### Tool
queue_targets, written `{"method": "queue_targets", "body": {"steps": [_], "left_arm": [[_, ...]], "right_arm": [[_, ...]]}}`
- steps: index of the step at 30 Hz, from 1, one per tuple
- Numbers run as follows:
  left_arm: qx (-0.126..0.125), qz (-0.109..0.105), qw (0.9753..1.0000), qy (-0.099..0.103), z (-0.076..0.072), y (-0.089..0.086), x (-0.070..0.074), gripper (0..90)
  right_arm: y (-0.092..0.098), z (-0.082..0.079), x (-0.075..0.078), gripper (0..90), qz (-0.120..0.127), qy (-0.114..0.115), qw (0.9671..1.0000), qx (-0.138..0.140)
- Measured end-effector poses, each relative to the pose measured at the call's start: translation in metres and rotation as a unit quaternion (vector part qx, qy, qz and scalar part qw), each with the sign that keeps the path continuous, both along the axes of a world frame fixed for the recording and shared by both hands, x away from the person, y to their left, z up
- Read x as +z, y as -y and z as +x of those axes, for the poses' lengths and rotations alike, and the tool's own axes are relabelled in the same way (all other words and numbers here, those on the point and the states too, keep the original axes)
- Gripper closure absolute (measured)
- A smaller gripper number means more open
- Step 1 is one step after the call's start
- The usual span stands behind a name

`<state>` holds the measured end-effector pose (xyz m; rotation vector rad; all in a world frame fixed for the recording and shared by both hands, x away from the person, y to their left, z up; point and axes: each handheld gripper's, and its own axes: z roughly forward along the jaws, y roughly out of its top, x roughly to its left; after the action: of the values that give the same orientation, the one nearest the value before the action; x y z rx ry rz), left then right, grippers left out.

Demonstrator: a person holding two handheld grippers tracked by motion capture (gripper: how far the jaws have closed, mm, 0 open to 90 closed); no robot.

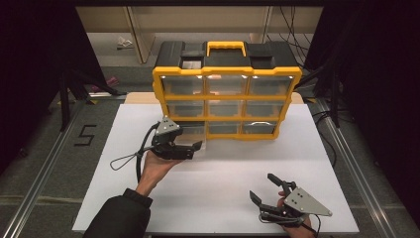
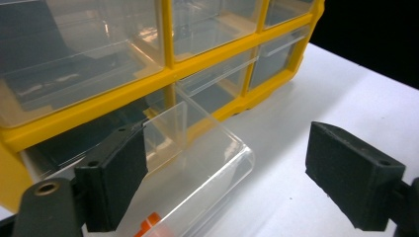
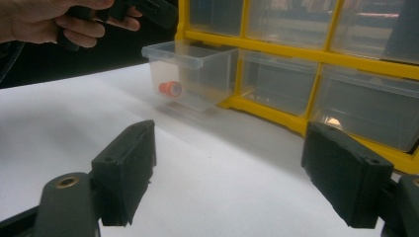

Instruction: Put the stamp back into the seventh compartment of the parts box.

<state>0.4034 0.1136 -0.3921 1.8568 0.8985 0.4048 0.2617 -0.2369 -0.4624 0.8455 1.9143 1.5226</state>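
A yellow organizer cabinet [image 1: 227, 74] with clear drawers stands at the back of the white table [image 1: 223, 173]. Its bottom-left clear drawer [image 2: 207, 158] is pulled partway out, with a small orange-red piece [image 3: 170, 89] lying inside. My left gripper [image 1: 190, 148] hovers over this drawer [image 1: 192, 133] with its jaws wide apart, one jaw beside the drawer's wall and not clamping it. My right gripper [image 1: 262, 186] stands open near the table's front right, holding nothing, and faces the drawer [image 3: 190, 74] from a distance.
The person's left hand [image 3: 59, 19] holds the left gripper beside the cabinet. A black case with a yellow handle [image 1: 226, 47] sits on top of the cabinet. Metal rails [image 1: 47, 163] run along both sides of the table.
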Motion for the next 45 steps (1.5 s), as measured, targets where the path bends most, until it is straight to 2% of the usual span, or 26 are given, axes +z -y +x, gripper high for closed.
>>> {"method": "queue_targets", "body": {"steps": [25,30,39,45], "left_arm": [[-0.022,-0.031,0.9991,0.018,-0.011,0.000,-0.005,15.8],[-0.027,-0.032,0.9990,0.017,-0.014,0.000,-0.006,15.8],[-0.033,-0.050,0.9981,0.015,-0.017,-0.001,-0.009,15.9],[-0.035,-0.051,0.9980,0.015,-0.018,-0.004,-0.012,15.8]], "right_arm": [[0.000,0.000,0.000,22.0,0.000,0.000,1.0000,0.000],[0.000,0.000,0.000,22.0,0.000,0.000,1.0000,0.000],[0.000,0.000,0.000,22.0,0.000,0.000,1.0000,0.000],[0.000,0.000,0.000,22.0,0.000,0.000,1.0000,0.000]]}}
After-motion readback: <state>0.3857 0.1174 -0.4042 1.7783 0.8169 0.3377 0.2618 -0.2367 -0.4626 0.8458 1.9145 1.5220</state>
